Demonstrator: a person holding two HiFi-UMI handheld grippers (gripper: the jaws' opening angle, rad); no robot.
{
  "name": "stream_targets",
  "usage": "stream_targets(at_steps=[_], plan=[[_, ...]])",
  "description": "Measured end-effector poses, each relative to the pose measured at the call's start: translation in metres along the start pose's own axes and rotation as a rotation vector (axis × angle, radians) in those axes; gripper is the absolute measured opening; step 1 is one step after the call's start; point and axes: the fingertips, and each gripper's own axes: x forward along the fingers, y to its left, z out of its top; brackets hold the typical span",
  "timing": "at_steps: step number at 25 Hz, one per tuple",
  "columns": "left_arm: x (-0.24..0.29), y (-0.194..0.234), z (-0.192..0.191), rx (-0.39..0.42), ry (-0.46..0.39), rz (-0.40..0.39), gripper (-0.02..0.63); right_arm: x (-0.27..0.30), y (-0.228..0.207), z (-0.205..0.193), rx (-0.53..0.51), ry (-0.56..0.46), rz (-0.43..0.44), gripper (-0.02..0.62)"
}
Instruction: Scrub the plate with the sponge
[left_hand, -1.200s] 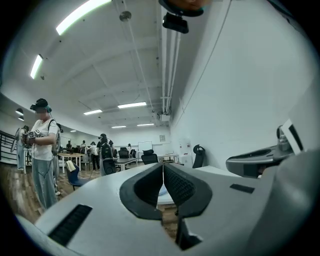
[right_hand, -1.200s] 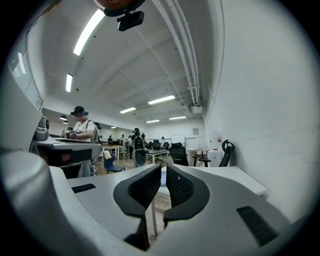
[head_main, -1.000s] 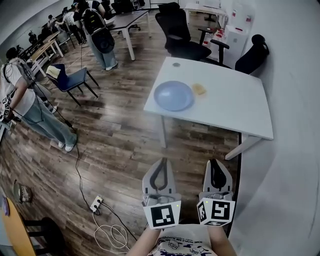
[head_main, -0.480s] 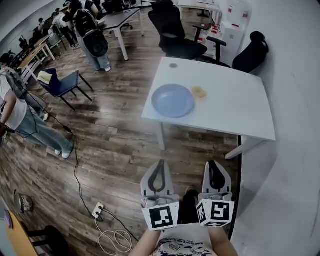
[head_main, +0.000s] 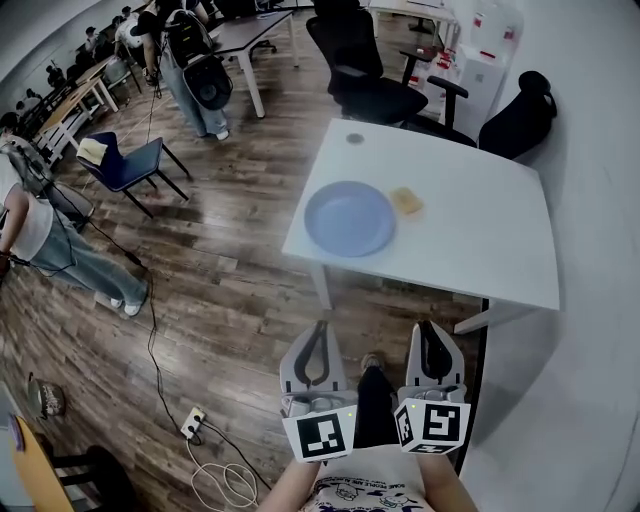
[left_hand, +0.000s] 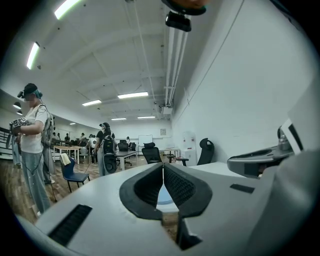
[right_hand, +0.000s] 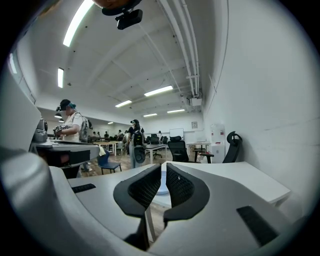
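Note:
In the head view a round blue plate (head_main: 349, 218) lies near the left edge of a white table (head_main: 480, 250). A small yellow sponge (head_main: 405, 200) rests on the table just right of the plate, apart from it. My left gripper (head_main: 320, 326) and right gripper (head_main: 431, 325) hang side by side close to my body, over the wooden floor and well short of the table. Both are shut and hold nothing. In the left gripper view a sliver of the plate (left_hand: 164, 197) shows below the closed left gripper (left_hand: 162, 166). The right gripper (right_hand: 163, 168) points at the plate (right_hand: 163, 187) too.
Black office chairs (head_main: 365, 75) (head_main: 515, 112) stand behind the table, and a white wall runs along the right. A blue chair (head_main: 125, 160), people (head_main: 45, 235) and desks fill the left. A power strip with coiled cable (head_main: 195, 425) lies on the floor. A small dark disc (head_main: 354, 138) sits on the table.
The table, plate and sponge have shifted slightly lower and to the right in the head view. A dark leg and shoe now show between the grippers. Both grippers stay shut.

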Motion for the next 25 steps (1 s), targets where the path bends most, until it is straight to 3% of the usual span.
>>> stream_targets(at_steps=[15, 25], plan=[[0.144, -0.021, 0.008, -0.01, 0.02, 0.102, 0.014, 0.139, -0.073, 0.015, 0.014, 0.002, 0.105, 0.041], [0.187, -0.023, -0.003, -0.025, 0.063, 0.139, 0.014, 0.185, -0.091, 0.005, 0.037, 0.028, 0.142, 0.041]])
